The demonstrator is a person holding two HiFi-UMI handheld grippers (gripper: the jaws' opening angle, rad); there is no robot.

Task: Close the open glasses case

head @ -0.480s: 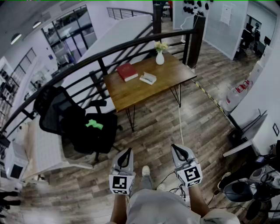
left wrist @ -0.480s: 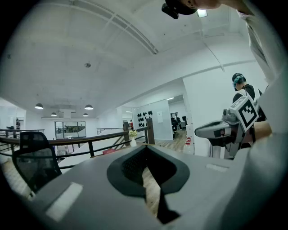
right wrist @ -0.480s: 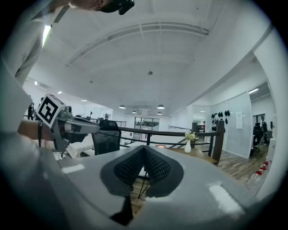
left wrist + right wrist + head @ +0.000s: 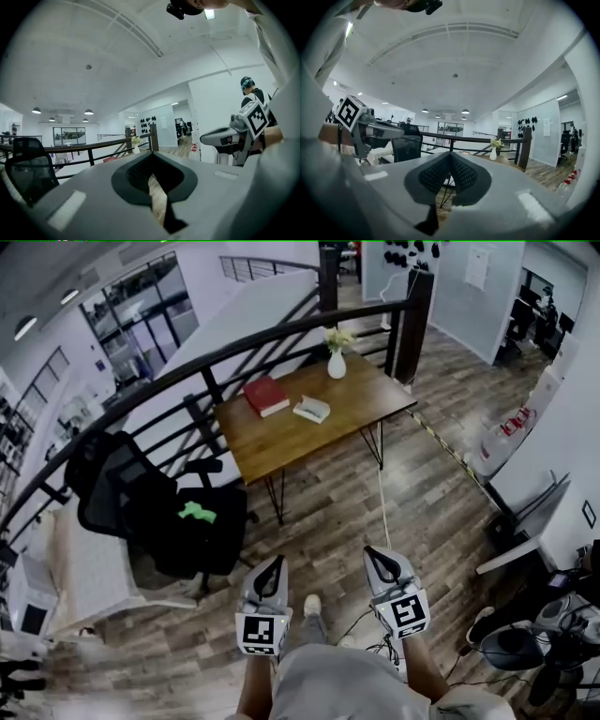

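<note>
Wooden tabletop [image 4: 281,442] stands by the railing [image 4: 234,351], well ahead of us. Black chair [image 4: 141,493] sits to its left. We hold 2 tools low over the floor [image 4: 422,493]: left tool [image 4: 275,565] has its tips together with nothing between them, right tool [image 4: 372,554] same. Red book [image 4: 266,396] lies on the tabletop, glasses case [image 4: 312,409] just right of it, well apart from both tools. Vase [image 4: 337,365] at the far edge.
</note>
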